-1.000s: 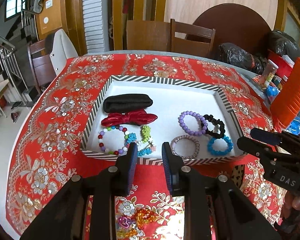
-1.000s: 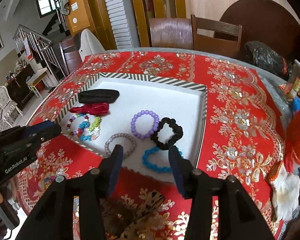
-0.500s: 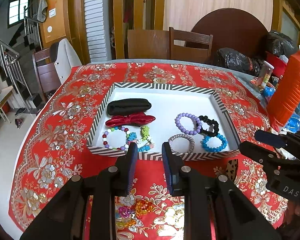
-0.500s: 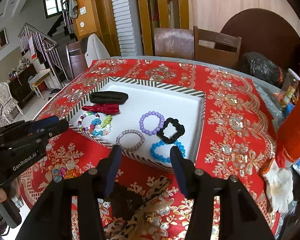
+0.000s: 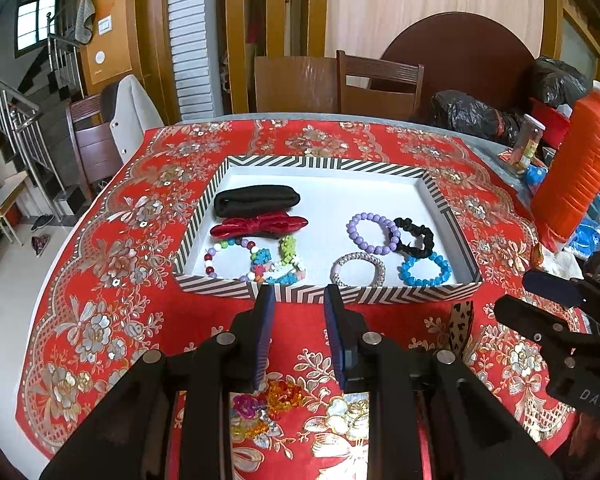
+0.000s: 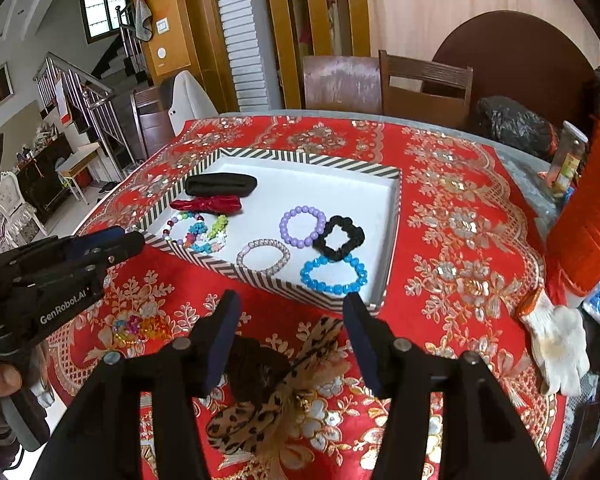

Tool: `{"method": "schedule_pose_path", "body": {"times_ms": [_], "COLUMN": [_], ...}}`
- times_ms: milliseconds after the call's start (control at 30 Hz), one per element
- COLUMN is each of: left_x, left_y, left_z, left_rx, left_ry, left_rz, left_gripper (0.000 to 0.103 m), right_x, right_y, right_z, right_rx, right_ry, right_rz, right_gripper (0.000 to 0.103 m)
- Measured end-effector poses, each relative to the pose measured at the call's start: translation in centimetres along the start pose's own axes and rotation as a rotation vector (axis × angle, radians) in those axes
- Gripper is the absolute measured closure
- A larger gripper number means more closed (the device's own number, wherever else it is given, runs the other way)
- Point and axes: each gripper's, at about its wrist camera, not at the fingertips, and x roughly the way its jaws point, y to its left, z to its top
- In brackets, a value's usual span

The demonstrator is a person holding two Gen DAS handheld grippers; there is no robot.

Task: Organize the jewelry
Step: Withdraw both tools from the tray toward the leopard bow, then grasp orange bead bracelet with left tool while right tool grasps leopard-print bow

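white "genrobot.ai" lettering on left gripper (image 6: 116, 246), "das" on right gripper (image 5: 540, 296); both parted, holding nothing, right just widening. bracelets in striped tray (image 5: 452, 224); leopard hair bow (image 6: 276, 396) beneath right gripper.

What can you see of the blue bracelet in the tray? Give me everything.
The blue bracelet is a closed ring of glossy bright blue beads, plastic by the look, lying flat on the white floor of the striped tray, in its near right corner. The black scrunchie overlaps its far edge. No gripper touches it.
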Motion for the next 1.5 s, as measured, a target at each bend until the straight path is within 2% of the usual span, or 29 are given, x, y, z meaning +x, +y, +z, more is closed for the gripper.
{"method": "schedule_pose_path", "body": {"times_ms": [300,467,700,967,1300,1500], "left_x": [0.4,0.9,2.0,3.0,2.8,2.8], "left_y": [3.4,6.0,9.5,8.7,6.8,6.1], "left_z": [-0.6,-1.0,-1.6,-4.4,-5.5,-5.6], "left_rx": [-0.076,-0.132,-0.247,-0.194,-0.105,-0.075], "left_ry": [0.060,0.102,0.171,0.279,0.269,0.268], "left_rz": [-0.030,-0.047,-0.109,-0.189,-0.127,-0.118], "left_gripper": [0.067,0.067,0.067,0.067,0.067,0.067], "right_x": [-0.2,0.6,1.9,2.6,2.9,3.1], "right_y": [-3.7,-5.5,-5.0,-4.2,-4.1,-3.5], "right_z": [-1.2,-2.5,-3.3,-3.4,-3.5,-3.6], "right_rx": [0.064,0.113,0.100,0.073,0.070,0.062], "right_ry": [0.033,0.083,0.134,0.160,0.172,0.180], "right_rz": [-0.040,-0.023,0.013,0.015,0.010,0.017], "right_gripper": [0.046,0.046,0.046,0.046,0.046,0.046]}}
